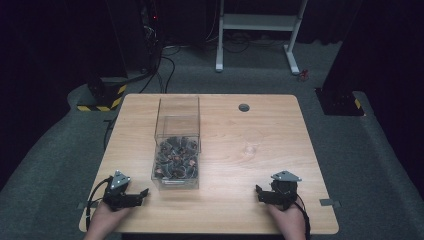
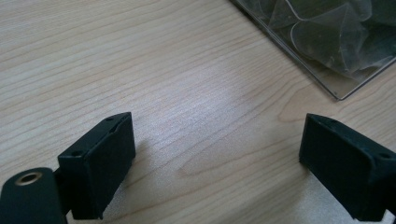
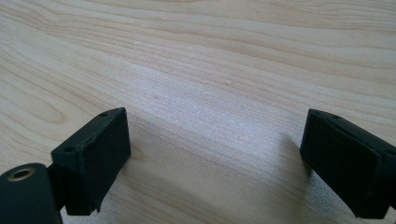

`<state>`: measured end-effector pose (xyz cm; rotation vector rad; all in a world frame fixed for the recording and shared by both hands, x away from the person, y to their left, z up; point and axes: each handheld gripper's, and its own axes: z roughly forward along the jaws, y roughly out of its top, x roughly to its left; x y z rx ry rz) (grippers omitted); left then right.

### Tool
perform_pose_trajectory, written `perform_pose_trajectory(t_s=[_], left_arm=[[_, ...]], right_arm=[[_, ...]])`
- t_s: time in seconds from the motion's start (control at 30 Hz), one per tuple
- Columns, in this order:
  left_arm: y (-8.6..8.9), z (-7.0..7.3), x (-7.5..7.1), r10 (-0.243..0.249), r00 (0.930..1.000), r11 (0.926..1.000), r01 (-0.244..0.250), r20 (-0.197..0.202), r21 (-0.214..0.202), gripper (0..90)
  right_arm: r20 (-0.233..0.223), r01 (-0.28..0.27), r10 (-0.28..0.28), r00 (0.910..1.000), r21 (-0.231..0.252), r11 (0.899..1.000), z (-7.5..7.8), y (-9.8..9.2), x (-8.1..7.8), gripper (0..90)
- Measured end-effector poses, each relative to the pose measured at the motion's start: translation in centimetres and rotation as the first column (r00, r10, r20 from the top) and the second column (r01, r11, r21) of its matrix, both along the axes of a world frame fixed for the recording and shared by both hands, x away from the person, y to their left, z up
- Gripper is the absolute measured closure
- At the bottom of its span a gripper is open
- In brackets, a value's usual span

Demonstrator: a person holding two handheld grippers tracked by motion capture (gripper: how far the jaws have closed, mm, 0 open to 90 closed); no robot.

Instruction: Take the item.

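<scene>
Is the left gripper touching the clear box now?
Apart. In the left gripper view, bare table wood lies between the open left gripper and the corner of the clear box.

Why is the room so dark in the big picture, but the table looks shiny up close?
High view: dim room, lit wooden table. Left gripper view: pale glare patch on the wood between the open left gripper, clear box corner sharp. Right gripper view: similar sheen, soft shadows beside the right gripper.

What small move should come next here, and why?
Probably ease the left gripper forward and up toward the clear box's open top. Both grippers rest open on the table near its front edge, holding nothing; the box of small dark pieces sits closer to the left gripper than to the right gripper.
</scene>
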<state>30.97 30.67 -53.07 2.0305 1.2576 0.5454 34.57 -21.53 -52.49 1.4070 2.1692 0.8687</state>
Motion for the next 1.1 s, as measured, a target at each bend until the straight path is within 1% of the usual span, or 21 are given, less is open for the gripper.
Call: perform_pose_trajectory(t_s=[0.37, 0.6, 1.1], left_arm=[[0.00, 0.00, 0.00, 0.000, 1.0000, 1.0000, 0.000, 0.000, 0.000, 10.9], [0.00, 0.00, 0.00, 0.000, 1.0000, 1.0000, 0.000, 0.000, 0.000, 10.9], [0.01, 0.02, 0.03, 0.003, 1.0000, 1.0000, -0.003, 0.000, 0.003, 10.7]], right_arm=[[0.000, 0.000, 0.000, 1.0000, 0.000, 1.000, 0.00, 0.00, 0.00, 8.4], [0.009, -0.008, 0.008, 0.9999, -0.003, 1.000, -0.03, -0.06, 0.09, 8.4], [0.006, -0.012, 0.012, 0.9999, -0.002, 1.000, 0.00, -0.06, 0.12, 8.8]])
